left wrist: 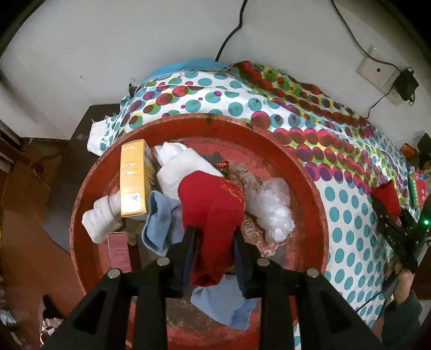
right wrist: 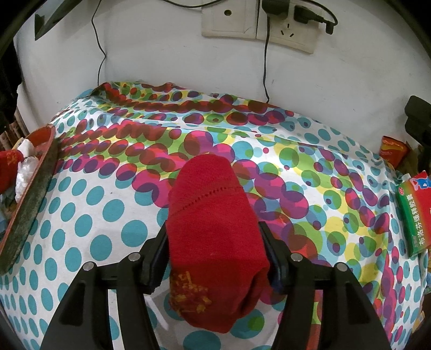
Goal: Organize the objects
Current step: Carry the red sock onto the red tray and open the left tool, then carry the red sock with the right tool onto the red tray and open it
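My left gripper (left wrist: 214, 233) is shut on a red sock (left wrist: 212, 204) with gold lettering, held above the round red tray (left wrist: 304, 177). In the tray lie a yellow box (left wrist: 134, 177), white socks (left wrist: 102, 218), a light blue sock (left wrist: 159, 223), a white cloth (left wrist: 183, 167) and crumpled clear plastic (left wrist: 272, 207). My right gripper (right wrist: 214, 237) is shut on a second red sock (right wrist: 212, 215) over the polka-dot cloth (right wrist: 107, 204). The right gripper with its sock also shows in the left wrist view (left wrist: 396, 218). The tray's rim shows at the left of the right wrist view (right wrist: 32, 199).
A green medicine box (right wrist: 414, 215) and a red snack packet (right wrist: 393, 150) lie at the table's right edge. A wall socket (right wrist: 258, 24) with plugged cables is behind the table. A dark red box (left wrist: 118, 250) sits at the tray's left front.
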Available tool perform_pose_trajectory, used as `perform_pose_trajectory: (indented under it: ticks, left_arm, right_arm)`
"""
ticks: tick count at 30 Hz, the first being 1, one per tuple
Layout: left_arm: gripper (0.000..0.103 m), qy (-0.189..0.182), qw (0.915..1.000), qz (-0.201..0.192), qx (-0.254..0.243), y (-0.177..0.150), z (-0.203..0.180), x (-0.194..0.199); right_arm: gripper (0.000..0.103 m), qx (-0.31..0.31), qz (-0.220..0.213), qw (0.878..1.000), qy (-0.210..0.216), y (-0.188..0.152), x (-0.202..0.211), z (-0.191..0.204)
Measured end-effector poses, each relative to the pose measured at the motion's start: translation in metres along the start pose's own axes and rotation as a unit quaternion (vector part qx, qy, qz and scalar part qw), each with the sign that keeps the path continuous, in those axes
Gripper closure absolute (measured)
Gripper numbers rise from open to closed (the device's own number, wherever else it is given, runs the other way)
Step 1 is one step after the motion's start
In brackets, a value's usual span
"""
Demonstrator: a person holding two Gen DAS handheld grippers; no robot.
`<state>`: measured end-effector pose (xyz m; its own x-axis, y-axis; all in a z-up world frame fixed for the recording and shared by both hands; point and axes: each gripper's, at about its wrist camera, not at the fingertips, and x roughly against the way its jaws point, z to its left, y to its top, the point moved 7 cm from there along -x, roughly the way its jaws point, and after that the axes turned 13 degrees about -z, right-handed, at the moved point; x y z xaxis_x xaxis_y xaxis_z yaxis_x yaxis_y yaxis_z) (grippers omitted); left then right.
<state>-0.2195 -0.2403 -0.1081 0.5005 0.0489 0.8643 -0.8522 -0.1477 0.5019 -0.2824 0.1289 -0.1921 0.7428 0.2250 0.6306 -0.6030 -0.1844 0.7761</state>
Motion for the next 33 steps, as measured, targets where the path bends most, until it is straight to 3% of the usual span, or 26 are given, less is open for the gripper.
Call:
perform_pose_trajectory:
  ticks: [7,14,22,33]
  left_arm:
    - [0.069,0.001,0.9999,-0.012,-0.010,-0.008,0.001,0.019]
    - [0.069,0.003,0.9996,-0.022,0.018,-0.031,0.023,0.041]
    - [0.069,0.074,0.9955,-0.041,0.045,-0.061,0.060,0.067]
    - [0.069,0.079,0.9928,-0.054,0.071,-0.060,0.065,0.062]
  right_arm:
    - [0.043,0.001,0.001,1.000,-0.001,0.001,-0.001,0.001]
    - [0.043,0.002,0.001,1.000,-0.003,0.001,-0.001,0.000]
    - [0.054,0.011,-0.004,1.000,0.002,0.002,0.002,0.001]
    - [0.054,-0.008,0.003,1.000,0.005,0.002,0.005,-0.002]
